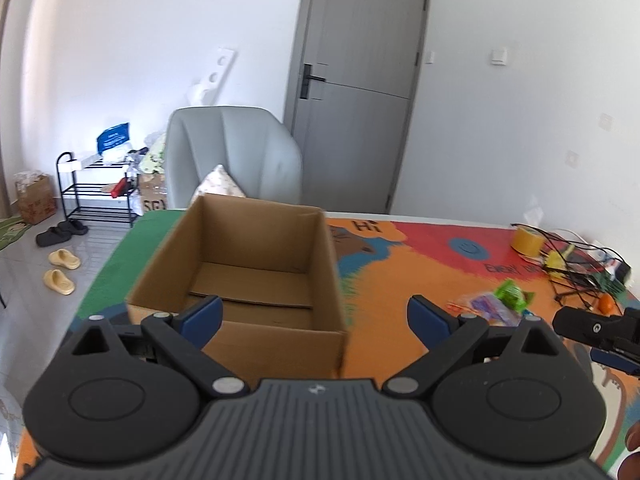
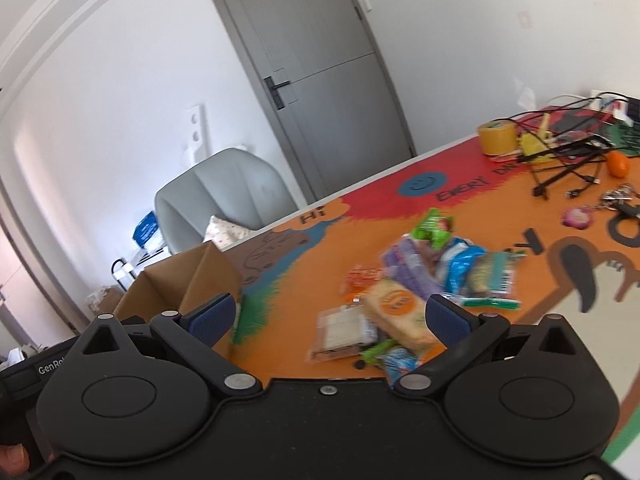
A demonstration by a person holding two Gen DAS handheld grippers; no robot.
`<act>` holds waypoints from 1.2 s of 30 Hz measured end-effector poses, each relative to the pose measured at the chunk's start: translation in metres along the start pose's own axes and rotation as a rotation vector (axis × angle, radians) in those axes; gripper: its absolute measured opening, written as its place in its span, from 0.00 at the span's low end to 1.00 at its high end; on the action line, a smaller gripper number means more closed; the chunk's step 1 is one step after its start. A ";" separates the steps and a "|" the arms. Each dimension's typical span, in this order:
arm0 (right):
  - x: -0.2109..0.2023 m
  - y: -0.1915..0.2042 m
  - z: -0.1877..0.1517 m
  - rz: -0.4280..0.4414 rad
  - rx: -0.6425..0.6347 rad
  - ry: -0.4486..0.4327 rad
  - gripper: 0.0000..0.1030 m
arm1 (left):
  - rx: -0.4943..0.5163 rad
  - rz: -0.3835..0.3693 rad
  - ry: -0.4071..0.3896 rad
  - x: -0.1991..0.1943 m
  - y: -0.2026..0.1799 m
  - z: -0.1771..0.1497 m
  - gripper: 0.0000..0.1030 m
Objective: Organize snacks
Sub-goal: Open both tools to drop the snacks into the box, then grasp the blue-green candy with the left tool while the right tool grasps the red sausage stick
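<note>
the snack pile point(image 2: 416, 280) is blurred, its labels unreadable. the gripper body hides the nearest packets. the box point(image 2: 180, 284) is partly hidden too.

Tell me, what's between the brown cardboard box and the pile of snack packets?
Only bare colourful table mat lies between the brown cardboard box and the pile of snack packets; the right wrist view shows it.

Counter point(image 2: 472, 216) covered with colourful printed mat: orange, red, blue, green areas, letters "Hi", blue smiley.

Open cardboard box point(image 1: 240, 276) standing upright on green and orange part near left edge.

Heap of snack packets point(image 2: 416, 280) lying on orange area, right of box, apart from it; packets overlapping, some blurred.

Yellow tape roll point(image 2: 498, 136) near far edge.

Tangle of black cables point(image 2: 560, 160) beside tape roll; small orange object point(image 2: 618, 163) and keys point(image 2: 618, 196) near cables.
</note>
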State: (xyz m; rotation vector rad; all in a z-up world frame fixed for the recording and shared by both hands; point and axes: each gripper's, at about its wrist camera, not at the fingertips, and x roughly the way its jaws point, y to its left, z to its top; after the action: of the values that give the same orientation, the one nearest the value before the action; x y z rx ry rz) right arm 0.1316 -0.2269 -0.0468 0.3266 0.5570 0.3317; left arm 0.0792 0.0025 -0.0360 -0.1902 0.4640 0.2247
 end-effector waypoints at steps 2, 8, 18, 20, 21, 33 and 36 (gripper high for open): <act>-0.004 -0.006 0.001 -0.010 0.001 -0.005 1.00 | 0.008 -0.017 0.004 0.000 -0.008 -0.002 0.95; -0.015 -0.028 0.004 -0.049 0.002 -0.019 1.00 | 0.025 -0.042 0.021 0.005 -0.029 -0.008 0.95; -0.011 -0.062 -0.002 -0.107 0.003 -0.020 1.00 | 0.072 -0.070 0.060 0.023 -0.065 -0.025 0.95; -0.007 -0.069 -0.004 -0.110 0.012 -0.014 1.00 | 0.077 -0.076 0.067 0.028 -0.070 -0.029 0.95; -0.005 -0.072 -0.006 -0.113 0.020 -0.012 1.00 | 0.077 -0.082 0.074 0.031 -0.072 -0.031 0.95; 0.025 -0.098 -0.026 -0.122 0.058 0.069 0.83 | 0.116 -0.156 0.142 0.060 -0.099 -0.050 0.95; 0.035 -0.100 -0.030 -0.109 0.056 0.100 0.69 | 0.125 -0.160 0.157 0.066 -0.106 -0.054 0.94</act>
State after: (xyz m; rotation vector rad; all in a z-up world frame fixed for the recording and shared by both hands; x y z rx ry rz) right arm 0.1639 -0.2968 -0.1254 0.3336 0.6803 0.2282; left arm 0.1408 -0.1001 -0.1004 -0.1224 0.6134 0.0235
